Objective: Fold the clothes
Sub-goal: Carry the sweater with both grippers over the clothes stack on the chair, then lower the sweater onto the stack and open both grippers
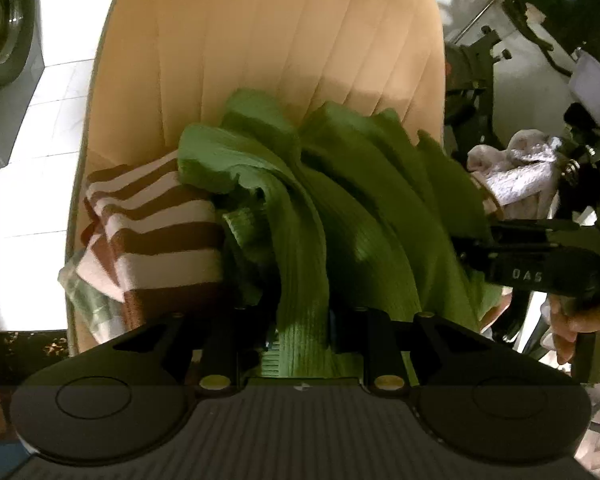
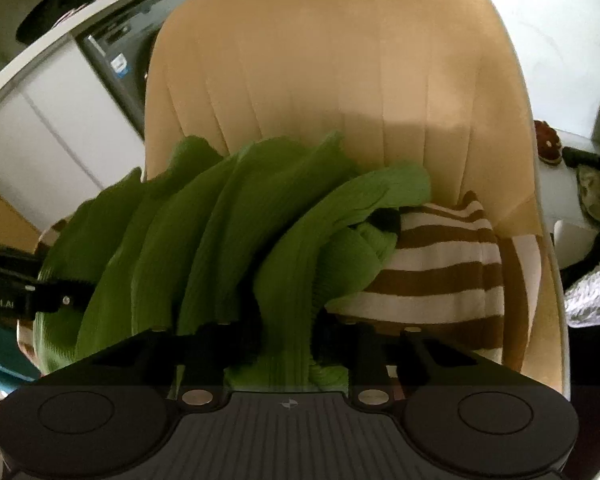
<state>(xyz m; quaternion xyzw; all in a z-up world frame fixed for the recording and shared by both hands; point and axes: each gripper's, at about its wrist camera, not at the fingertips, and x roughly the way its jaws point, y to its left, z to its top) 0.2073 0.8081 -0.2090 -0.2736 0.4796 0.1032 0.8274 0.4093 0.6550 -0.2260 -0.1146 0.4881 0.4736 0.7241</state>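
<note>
A green ribbed garment is bunched up on the seat of a tan upholstered chair. It partly covers a brown-and-white striped garment. My left gripper is shut on a fold of the green garment, which runs up between its fingers. My right gripper is shut on another fold of the same garment. Each gripper shows in the other's view: the right one at the garment's right edge, the left one at its left edge.
A washing machine stands on the white tiled floor left of the chair. A white cloth and a person's hand are at the right. White cabinets and a cluttered white surface flank the chair.
</note>
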